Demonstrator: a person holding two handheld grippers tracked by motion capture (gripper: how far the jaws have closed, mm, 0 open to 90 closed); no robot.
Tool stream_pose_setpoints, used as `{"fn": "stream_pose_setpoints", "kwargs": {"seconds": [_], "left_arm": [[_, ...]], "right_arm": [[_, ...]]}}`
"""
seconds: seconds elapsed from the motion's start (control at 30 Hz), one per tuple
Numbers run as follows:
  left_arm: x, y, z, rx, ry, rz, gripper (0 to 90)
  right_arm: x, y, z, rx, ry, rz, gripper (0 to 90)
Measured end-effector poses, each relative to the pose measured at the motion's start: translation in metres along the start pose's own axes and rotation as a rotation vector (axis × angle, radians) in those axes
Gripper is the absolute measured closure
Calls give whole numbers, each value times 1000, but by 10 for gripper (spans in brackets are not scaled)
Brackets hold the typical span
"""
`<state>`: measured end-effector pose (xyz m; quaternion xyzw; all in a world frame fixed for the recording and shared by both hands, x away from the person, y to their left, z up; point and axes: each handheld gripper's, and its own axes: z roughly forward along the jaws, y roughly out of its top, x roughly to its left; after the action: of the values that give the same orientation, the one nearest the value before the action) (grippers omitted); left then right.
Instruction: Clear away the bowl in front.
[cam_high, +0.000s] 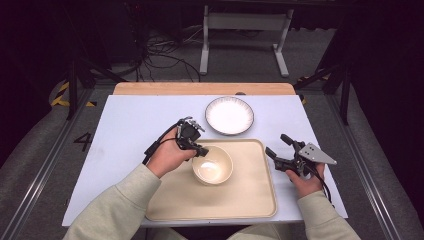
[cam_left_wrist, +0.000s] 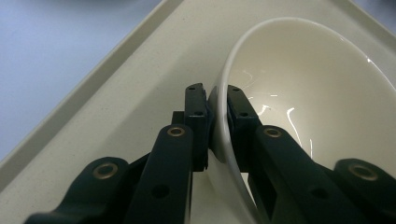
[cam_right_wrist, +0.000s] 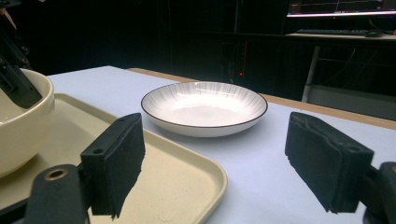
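Left gripper (cam_left_wrist: 215, 121) clamps bowl (cam_left_wrist: 317, 93) rim; right gripper (cam_right_wrist: 215, 163) gapes empty.

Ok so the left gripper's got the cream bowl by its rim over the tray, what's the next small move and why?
Probably ease the bowl down until it sits flat on the tray, then open the jaws. The left gripper is clamped across the bowl's rim, one pad inside and one outside, and the bowl looks tilted. The right gripper stands open by the tray's right edge.
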<state>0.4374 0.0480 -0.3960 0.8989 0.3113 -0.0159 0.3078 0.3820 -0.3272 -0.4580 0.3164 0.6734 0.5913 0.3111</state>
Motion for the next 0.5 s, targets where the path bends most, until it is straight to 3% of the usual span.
{"fn": "stream_pose_setpoints", "kwargs": {"seconds": [0.27,0.5], "left_arm": [[0,-1,4,13,11,14,821],[2,-5,6,-2,-8,-11,822]], "right_arm": [[0,0,0,-1,-1,1,201],[0,0,0,-1,-1,1,201]]}}
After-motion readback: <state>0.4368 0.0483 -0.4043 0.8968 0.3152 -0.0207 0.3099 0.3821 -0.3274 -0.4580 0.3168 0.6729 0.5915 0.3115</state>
